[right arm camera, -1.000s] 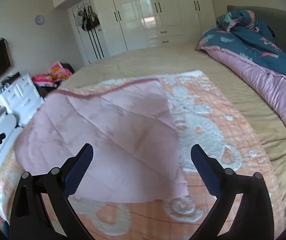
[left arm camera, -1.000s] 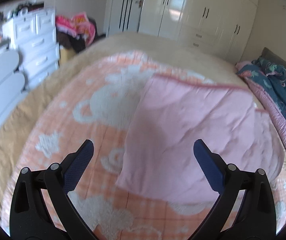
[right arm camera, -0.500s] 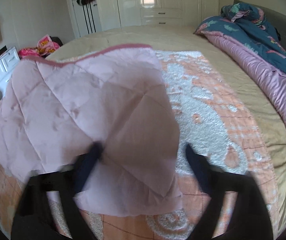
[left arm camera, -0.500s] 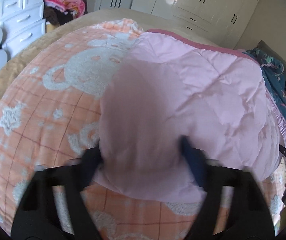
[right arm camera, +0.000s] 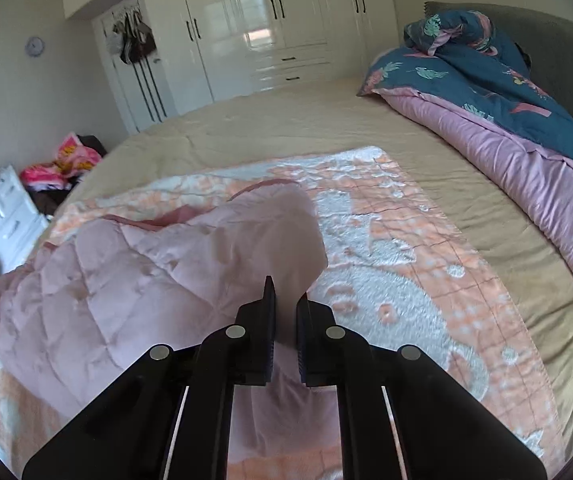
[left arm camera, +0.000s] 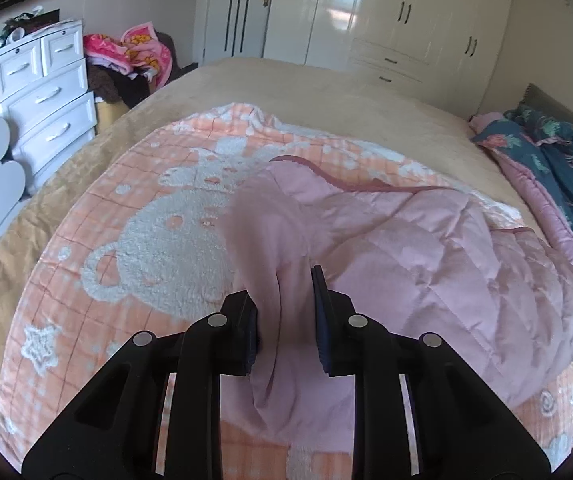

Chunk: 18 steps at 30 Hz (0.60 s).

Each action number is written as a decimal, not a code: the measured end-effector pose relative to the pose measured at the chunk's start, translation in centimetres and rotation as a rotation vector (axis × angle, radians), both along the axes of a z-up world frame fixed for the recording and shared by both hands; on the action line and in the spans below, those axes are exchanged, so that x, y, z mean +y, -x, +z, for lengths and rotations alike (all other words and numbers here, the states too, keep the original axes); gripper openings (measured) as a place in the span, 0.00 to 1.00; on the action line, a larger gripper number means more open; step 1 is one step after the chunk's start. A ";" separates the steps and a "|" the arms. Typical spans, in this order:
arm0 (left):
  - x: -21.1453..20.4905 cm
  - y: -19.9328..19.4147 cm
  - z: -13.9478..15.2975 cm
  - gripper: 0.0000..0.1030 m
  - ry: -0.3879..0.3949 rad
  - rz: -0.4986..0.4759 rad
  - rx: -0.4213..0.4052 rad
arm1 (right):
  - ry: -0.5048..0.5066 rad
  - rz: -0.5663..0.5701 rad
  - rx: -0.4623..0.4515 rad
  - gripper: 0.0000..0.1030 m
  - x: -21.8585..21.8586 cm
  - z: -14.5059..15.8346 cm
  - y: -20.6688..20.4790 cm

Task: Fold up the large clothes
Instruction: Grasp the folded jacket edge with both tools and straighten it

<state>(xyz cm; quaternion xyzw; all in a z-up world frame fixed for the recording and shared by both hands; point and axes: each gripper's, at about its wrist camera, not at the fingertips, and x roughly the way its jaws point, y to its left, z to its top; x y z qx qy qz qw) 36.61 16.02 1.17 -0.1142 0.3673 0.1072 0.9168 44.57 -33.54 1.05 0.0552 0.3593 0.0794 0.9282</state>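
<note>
The left hand-held gripper (left arm camera: 284,312) is closing on a near corner of the pink quilt (left arm camera: 438,264), cloth pinched between its pads. The right hand-held gripper (right arm camera: 285,320) clamps the other near corner. That one quilt lies bunched on the orange bear-print blanket (left arm camera: 158,240) spread over the bed (left arm camera: 326,96). Folding looks barely begun: two corners gathered, no neat fold yet. One floral duvet (right arm camera: 506,80) sits far right.

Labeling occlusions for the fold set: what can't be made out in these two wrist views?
- Left wrist: pink quilt near corner, bunched inside the closing left gripper; near edge behind its black frame.
- Right wrist: quilt corner hidden in the shut right gripper.
- Right wrist: clock face too small.
</note>
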 end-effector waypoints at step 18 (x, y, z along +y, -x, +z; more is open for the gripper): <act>0.8 -2.0 -2.3 0.30 -0.011 0.057 0.084 | -0.027 -0.062 0.160 0.63 -0.6 -5.0 -0.6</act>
